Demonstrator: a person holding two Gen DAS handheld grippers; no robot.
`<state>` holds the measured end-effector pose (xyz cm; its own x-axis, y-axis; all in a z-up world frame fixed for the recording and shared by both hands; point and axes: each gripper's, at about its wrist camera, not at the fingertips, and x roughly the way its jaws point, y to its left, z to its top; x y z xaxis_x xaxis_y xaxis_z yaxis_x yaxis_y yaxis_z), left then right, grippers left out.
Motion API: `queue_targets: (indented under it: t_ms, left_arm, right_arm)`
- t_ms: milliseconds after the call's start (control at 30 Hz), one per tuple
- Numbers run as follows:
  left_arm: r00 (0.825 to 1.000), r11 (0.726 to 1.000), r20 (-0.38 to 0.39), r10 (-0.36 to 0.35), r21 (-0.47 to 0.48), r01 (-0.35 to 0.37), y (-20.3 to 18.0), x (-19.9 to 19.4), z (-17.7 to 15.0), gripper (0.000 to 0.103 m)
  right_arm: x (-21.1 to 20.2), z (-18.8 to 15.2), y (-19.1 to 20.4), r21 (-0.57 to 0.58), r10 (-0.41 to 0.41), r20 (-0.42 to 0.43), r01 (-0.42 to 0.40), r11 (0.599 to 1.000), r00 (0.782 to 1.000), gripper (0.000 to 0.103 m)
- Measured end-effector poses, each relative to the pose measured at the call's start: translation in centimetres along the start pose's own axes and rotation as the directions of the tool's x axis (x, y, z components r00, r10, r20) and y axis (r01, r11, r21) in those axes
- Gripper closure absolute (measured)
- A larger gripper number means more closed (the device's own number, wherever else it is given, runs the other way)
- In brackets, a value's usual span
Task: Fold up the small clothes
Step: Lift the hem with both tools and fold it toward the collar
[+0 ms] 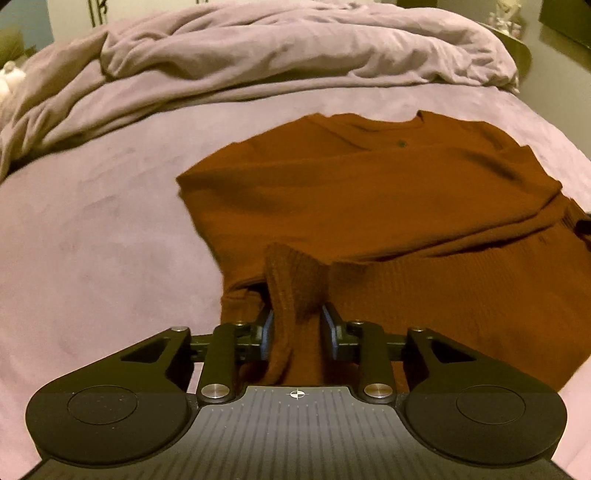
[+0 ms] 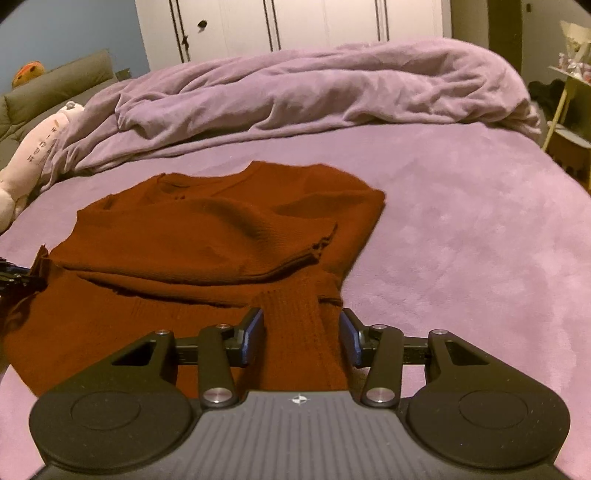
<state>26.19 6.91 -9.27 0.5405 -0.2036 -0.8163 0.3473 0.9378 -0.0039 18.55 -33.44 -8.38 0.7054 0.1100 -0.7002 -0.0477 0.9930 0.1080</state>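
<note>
A rust-brown knitted sweater (image 1: 369, 192) lies on the purple bed, sleeves folded across its body; it also shows in the right wrist view (image 2: 207, 236). My left gripper (image 1: 297, 317) sits at the sweater's near left corner with a ribbed fold of the hem (image 1: 291, 288) standing between its blue pads (image 1: 267, 332), which are apart. My right gripper (image 2: 302, 325) sits at the near right corner with ribbed hem (image 2: 291, 314) between its spread pads (image 2: 349, 338). The left gripper's tip shows at the far left of the right wrist view (image 2: 14, 277).
A crumpled lilac duvet (image 2: 295, 96) lies heaped along the far side of the bed (image 2: 480, 240). A pink plush toy (image 2: 33, 147) lies at the left edge. White wardrobe doors (image 2: 295, 26) stand behind; a small shelf (image 2: 569, 122) stands at right.
</note>
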Motion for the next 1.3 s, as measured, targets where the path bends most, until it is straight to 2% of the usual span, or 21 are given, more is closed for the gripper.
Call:
queue_targets:
  t_ms: [33,67,100,167,300,567,800,900,1067,1167,1300]
  left_arm:
    - [1.000,1.000,-0.004,-0.004,-0.019,0.004,0.3,0.1,0.0,0.076]
    - [1.000,0.999,-0.005,-0.012,-0.045,0.012,0.7,0.1,0.0,0.081]
    - [1.000,0.998,-0.004,-0.022,-0.064,0.022,0.9,0.1,0.0,0.087]
    - [1.000,0.997,-0.002,-0.021,-0.076,0.021,1.0,0.0,0.1,0.091]
    - [1.000,0.997,0.008,-0.009,-0.078,0.010,0.9,-0.4,0.4,0.095]
    - [0.999,0.984,0.033,-0.040,-0.175,0.045,2.2,-1.2,0.3,0.095]
    - [0.995,0.986,0.096,-0.025,-0.163,0.041,1.7,-4.0,1.0,0.096]
    - [0.988,0.990,0.155,-0.010,-0.137,0.031,1.5,-6.3,2.0,0.096]
    - [0.971,0.987,0.238,0.026,-0.159,0.012,1.9,-8.8,4.8,0.096]
    - [0.966,0.984,0.255,0.051,-0.178,-0.005,2.4,-8.4,6.5,0.096]
    - [0.971,0.980,0.228,0.065,-0.200,-0.019,2.9,-5.9,8.3,0.096]
  right_arm:
    - [0.2,0.0,0.1,-0.008,-0.003,-0.008,0.002,1.000,1.000,0.067]
    - [0.4,-0.1,0.2,-0.014,-0.002,-0.011,0.001,1.000,1.000,0.079]
    - [0.5,-0.2,0.2,-0.015,0.003,-0.014,-0.003,1.000,1.000,0.083]
    - [0.4,-0.2,0.2,-0.015,0.010,-0.007,-0.010,1.000,1.000,0.094]
    - [0.0,-0.3,0.2,-0.014,0.014,0.013,-0.014,1.000,1.000,0.094]
    - [-1.2,0.0,0.1,0.011,0.029,0.050,-0.030,0.999,0.998,0.096]
    - [-2.8,0.9,1.2,-0.025,0.031,0.094,-0.028,0.999,0.995,0.097]
    - [-4.4,2.0,2.0,-0.040,0.040,0.158,-0.034,0.999,0.987,0.097]
    - [-5.7,5.0,2.7,-0.050,0.024,0.256,-0.012,0.999,0.966,0.097]
    - [-4.9,7.1,2.8,-0.044,-0.007,0.285,0.020,0.999,0.958,0.097]
    - [-2.5,9.0,2.6,-0.043,-0.042,0.278,0.056,0.997,0.960,0.097]
